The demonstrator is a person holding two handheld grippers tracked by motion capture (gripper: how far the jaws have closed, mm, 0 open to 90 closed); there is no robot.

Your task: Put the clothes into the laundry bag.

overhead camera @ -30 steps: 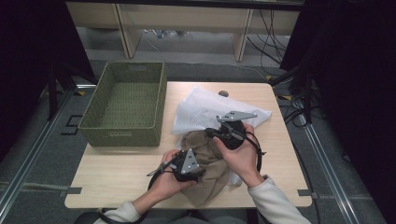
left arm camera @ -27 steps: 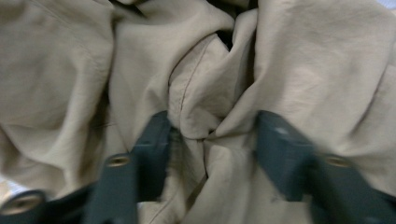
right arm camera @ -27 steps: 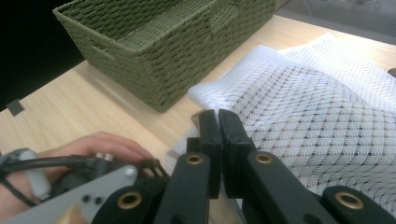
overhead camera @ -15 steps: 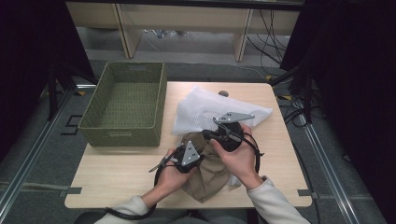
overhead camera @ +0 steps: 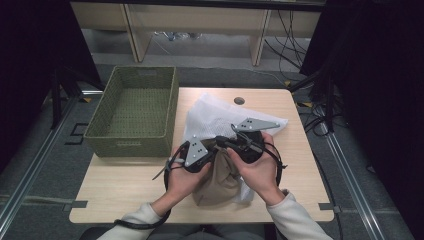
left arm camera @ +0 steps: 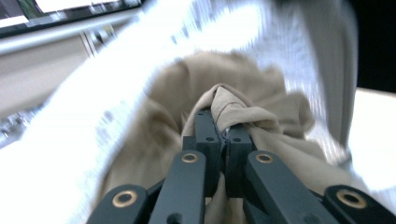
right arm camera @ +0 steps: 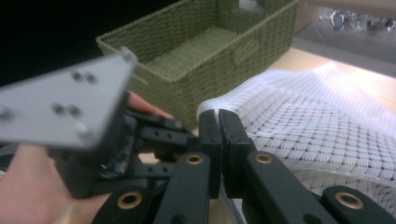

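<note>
Left gripper (left arm camera: 223,133) clamped on the beige garment's (left arm camera: 243,112) fold — right gripper (right arm camera: 218,122) just beside it, pinching the white mesh bag's (right arm camera: 317,135) edge.

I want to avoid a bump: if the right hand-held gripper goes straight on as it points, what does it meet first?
Probably the left hand-held gripper, close ahead; the green basket stands farther behind it, though depth is unclear.

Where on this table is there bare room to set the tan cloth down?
Bare wood lies along the table near-left corner, in front of the green basket, and down the right edge beside the white mesh bag. The basket floor is bare too. The middle is crowded: tan cloth, mesh bag and both grippers together.
</note>
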